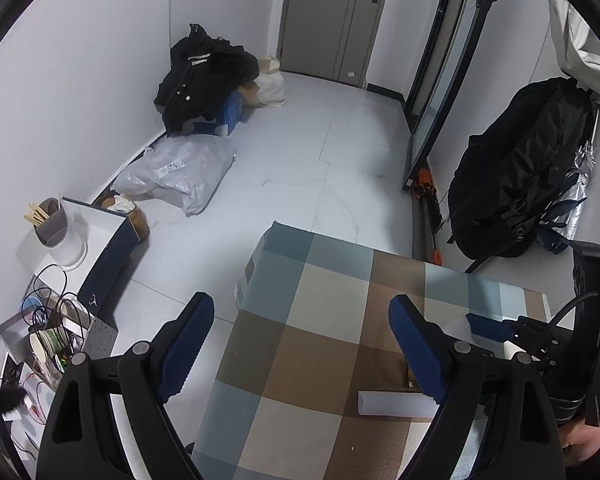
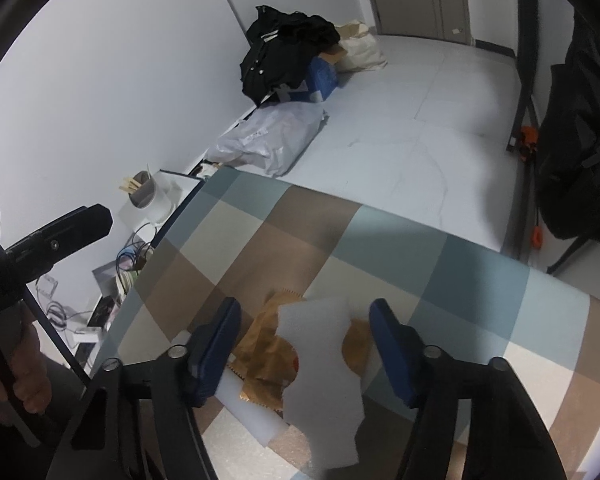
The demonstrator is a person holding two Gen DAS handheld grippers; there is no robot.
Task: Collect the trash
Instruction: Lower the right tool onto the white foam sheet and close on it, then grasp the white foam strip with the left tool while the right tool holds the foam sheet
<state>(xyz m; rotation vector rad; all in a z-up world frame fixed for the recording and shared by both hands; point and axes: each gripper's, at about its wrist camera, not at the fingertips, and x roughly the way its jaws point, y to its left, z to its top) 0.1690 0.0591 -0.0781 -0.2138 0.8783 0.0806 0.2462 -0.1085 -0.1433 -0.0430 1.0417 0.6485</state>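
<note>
The right gripper (image 2: 306,348) hangs over a checked tablecloth (image 2: 440,248) with its two blue fingers (image 2: 216,352) standing about half apart; between them lies a torn white foam sheet (image 2: 320,368), and neither pad presses on it, so it holds nothing. Under that sheet lie crumpled brown paper wrappers (image 2: 264,344) with saw-tooth edges, how many I cannot tell, and one white foam strip (image 2: 248,404) runs out from beside the left-hand finger. In the left wrist view the left gripper (image 1: 300,344) stands wide open over the same cloth, its two fingers well apart with only bare checks between them; the white foam strip (image 1: 396,403) lies just beside its right-hand finger. Further right in that view the other gripper's blue finger (image 1: 486,326) shows over the far corner of the cloth. Beyond the table's left edge stand one white holder (image 1: 62,232) with wooden sticks, a stack of paper cups (image 1: 46,346) and a tangle of cables (image 1: 56,300). On the tiled floor (image 1: 300,152) against the wall lie one grey plastic parcel (image 1: 176,172), one blue box (image 1: 230,114) with a black coat (image 1: 204,76) heaped on it, and one cream bag (image 1: 270,82). One black backpack (image 1: 520,168) leans at the right, and one closed door (image 1: 328,16) stands at the back.
</note>
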